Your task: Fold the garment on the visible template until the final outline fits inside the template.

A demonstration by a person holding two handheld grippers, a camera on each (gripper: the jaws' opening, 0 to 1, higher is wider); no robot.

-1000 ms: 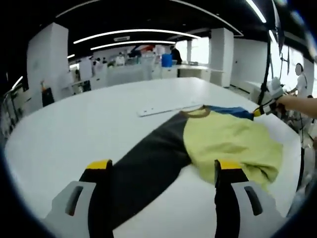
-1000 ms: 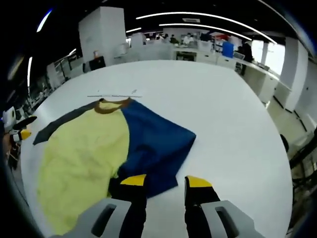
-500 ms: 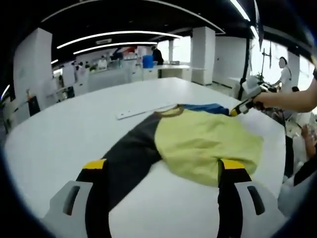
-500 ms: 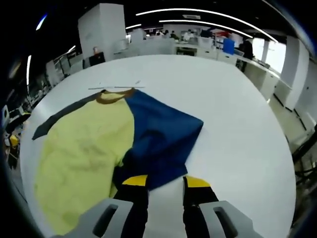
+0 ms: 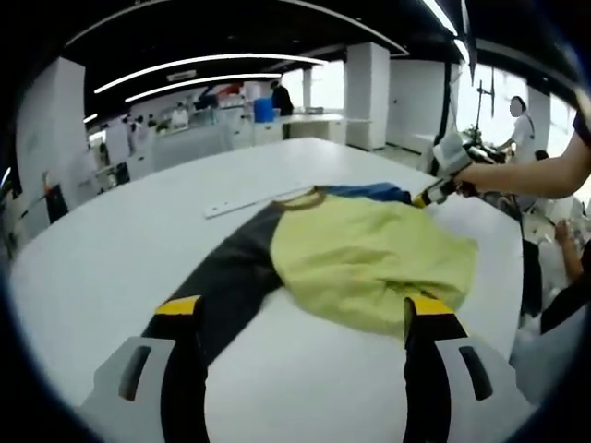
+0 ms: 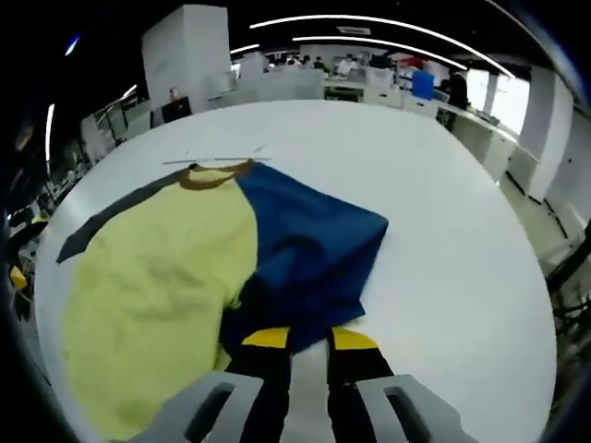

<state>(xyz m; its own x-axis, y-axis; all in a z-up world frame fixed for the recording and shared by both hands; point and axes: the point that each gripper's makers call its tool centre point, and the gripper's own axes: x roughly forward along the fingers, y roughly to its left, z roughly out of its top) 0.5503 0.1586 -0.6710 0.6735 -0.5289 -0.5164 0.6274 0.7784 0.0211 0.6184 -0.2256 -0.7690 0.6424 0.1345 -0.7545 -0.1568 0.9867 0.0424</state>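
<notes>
My right gripper (image 6: 300, 340) jaws nearly shut, pinching blue sleeve (image 6: 309, 254) edge; left gripper (image 5: 300, 309) jaws wide, empty above T-shirt (image 5: 369, 263). Risk: thin pinch slips, fold collapses.

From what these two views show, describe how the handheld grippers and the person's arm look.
The left gripper has two black jaws with yellow tips, rising from pale grey slotted mounts. The right gripper is built the same way: black jaws, yellow tips, grey slotted mounts. In the left gripper view, the person's forearm is bare, with no sleeve visible.
</notes>
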